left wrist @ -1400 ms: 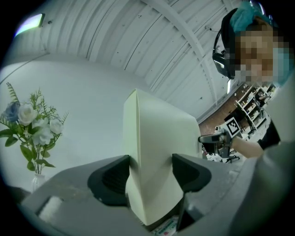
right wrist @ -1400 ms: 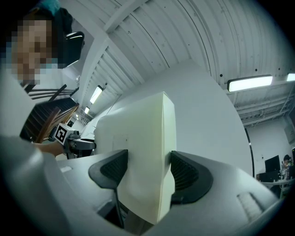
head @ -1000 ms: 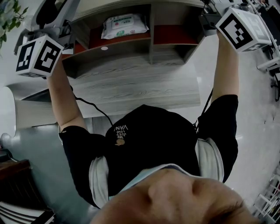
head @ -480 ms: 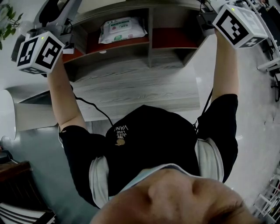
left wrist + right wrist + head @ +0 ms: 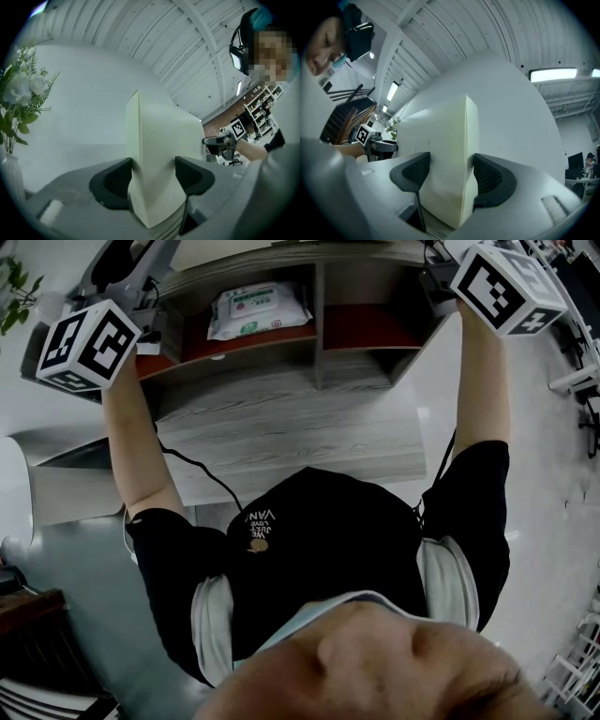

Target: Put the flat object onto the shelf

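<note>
So we've got the flat cream-coloured slab (image 5: 159, 140) pinched at both ends. The left gripper (image 5: 154, 182) has its jaws spread wide and pressed on the slab's two faces. The right gripper (image 5: 449, 180) is doing exactly the same at the opposite end, jaws wide and clamped across the slab's thickness. Neither is holding anything else.

The slab hangs in the air between the two, not set down anywhere we can see. Each gripper view looks along the slab and shows the other gripper past its far end. That means its long axis runs straight from one hand to the other.

Below, the grey wood-grain shelf unit with red compartment floors (image 5: 319, 343) sits along the far edge of the grey wood-grain bench (image 5: 300, 432). A white pack of wipes (image 5: 258, 310) is in its left compartment. The grippers flank the shelf's two top corners, so the slab's long axis looks parallel to the shelf's front edge.

That's the bit that matters, we reckon. Both hands look equally close, so they'd have to go together and keep the slab level. Whether it already touches the shelf top, we can't tell.
</note>
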`<state>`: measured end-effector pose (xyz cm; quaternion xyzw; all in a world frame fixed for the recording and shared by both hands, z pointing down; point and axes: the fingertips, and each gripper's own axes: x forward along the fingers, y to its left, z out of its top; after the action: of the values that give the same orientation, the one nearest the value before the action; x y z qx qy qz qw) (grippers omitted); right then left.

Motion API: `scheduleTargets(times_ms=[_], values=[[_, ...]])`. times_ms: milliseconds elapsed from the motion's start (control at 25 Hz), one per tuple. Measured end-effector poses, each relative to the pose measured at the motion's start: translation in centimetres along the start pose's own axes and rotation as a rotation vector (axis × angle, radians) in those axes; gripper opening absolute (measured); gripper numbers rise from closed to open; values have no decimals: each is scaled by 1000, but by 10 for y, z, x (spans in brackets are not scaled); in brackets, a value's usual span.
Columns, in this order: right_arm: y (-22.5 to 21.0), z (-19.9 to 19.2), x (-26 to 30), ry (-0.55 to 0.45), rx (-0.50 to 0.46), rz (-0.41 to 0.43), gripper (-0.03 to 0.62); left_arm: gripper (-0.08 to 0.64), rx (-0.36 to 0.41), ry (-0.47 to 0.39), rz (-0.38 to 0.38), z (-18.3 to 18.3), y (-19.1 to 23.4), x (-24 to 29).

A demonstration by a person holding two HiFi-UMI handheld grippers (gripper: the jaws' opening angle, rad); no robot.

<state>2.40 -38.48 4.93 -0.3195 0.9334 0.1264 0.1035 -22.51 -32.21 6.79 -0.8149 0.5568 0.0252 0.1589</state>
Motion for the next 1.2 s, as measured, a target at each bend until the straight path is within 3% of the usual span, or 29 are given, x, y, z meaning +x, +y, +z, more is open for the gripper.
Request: scheduleTargets(times_ms=[520,1200], values=[[-12,-9,15,4,36,3,284,301,-42,-10,7,-8,13,14],[-24,-15,33,-12,34,-8,282,301,-38,-33,12,-9,21,30]])
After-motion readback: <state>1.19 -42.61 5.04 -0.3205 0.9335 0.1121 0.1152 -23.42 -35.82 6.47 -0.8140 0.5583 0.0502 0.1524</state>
